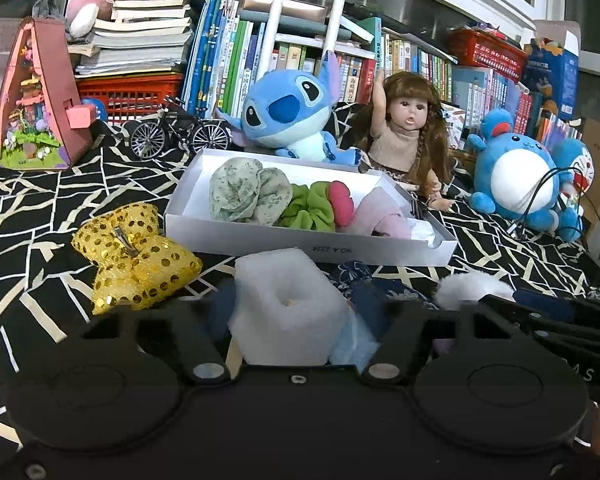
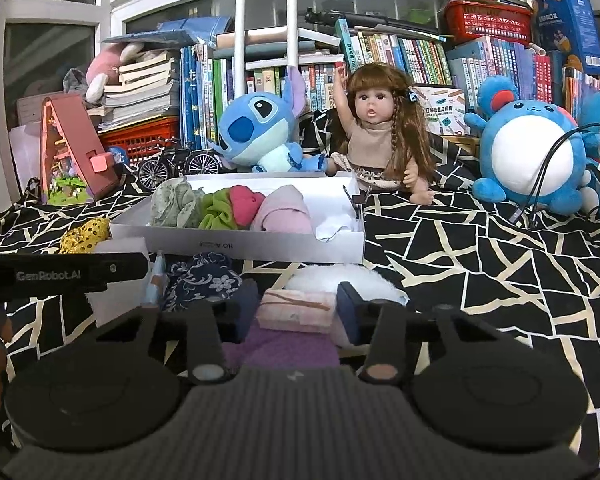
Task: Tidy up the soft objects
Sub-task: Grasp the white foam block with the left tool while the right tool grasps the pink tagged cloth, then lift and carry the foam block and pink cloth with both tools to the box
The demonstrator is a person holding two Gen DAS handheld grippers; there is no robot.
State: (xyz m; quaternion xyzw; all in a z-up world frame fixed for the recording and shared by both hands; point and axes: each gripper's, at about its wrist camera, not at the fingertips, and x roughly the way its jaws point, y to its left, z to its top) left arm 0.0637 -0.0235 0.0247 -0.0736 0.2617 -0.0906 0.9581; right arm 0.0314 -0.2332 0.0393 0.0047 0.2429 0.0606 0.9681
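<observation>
In the left wrist view my left gripper [image 1: 296, 296] is shut on a white foam block [image 1: 284, 312], which fills the gap between its fingers. In the right wrist view my right gripper [image 2: 297, 305] is shut on a small pink block [image 2: 296, 314], with a purple cloth [image 2: 284, 350] beneath it. Just ahead lies an open white box [image 1: 300, 242] [image 2: 236, 246] holding a pale green, a lime, a red and a pink soft piece. A gold sequin bow [image 1: 132, 256], a navy floral scrunchie [image 2: 204, 276] and a white fluffy pompom [image 2: 340, 276] lie on the cloth in front of the box.
Behind the box sit a blue Stitch plush [image 1: 288, 116], a doll [image 1: 408, 132] and a round blue plush [image 1: 516, 176] with cables over it. A model bicycle [image 1: 180, 132], a pink triangular house [image 1: 36, 100] and rows of books stand at the back.
</observation>
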